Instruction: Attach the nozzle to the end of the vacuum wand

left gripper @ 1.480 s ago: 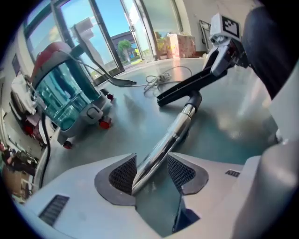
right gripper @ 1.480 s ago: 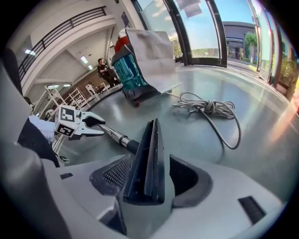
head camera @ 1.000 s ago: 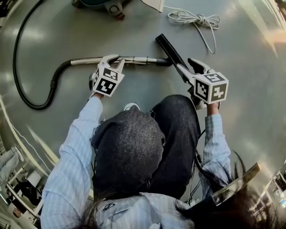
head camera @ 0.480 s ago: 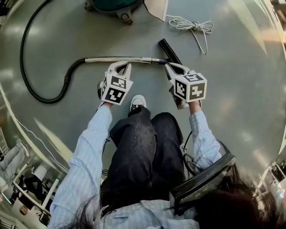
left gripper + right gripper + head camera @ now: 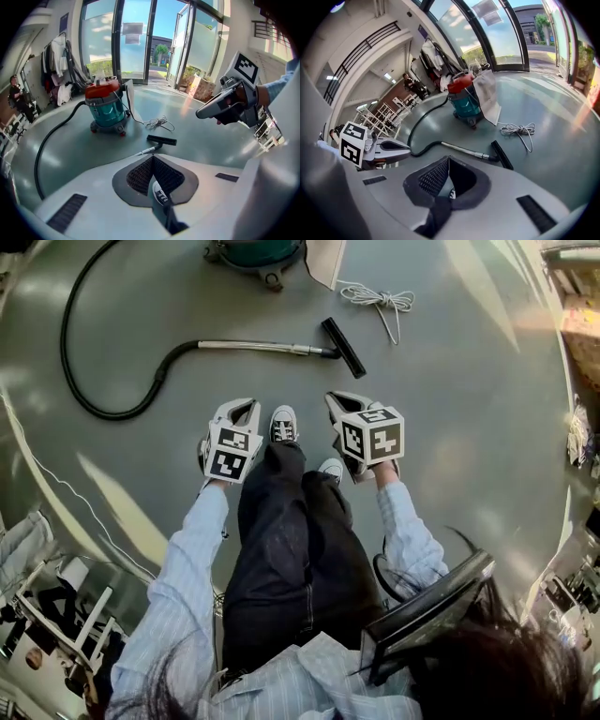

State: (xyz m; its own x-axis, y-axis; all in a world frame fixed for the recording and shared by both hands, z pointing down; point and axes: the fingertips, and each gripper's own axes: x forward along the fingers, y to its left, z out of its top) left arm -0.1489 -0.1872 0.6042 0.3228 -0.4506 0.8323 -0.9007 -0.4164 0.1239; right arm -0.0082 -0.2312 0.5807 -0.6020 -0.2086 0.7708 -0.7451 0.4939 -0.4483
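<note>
Nozzle (image 5: 343, 347) on wand (image 5: 253, 346), on the floor (image 5: 469, 427).
Left hand-held gripper (image 5: 246, 407) and right hand-held gripper (image 5: 336, 399) closed, empty; vacuum (image 5: 255, 253), coiled cord (image 5: 377, 299) beyond.

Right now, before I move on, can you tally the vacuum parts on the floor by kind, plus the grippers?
Vacuum cleaner: 1
Hose: 1
Wand: 1
Nozzle: 1
Coiled cord: 1
Grippers: 2, left gripper and right gripper
Total: 7

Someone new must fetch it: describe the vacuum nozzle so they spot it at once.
Start at the teal vacuum cleaner and follow its black hose to the metal wand. The nozzle is the flat black bar across the wand's tip; the bundled cord beside it is white and thin.
</note>
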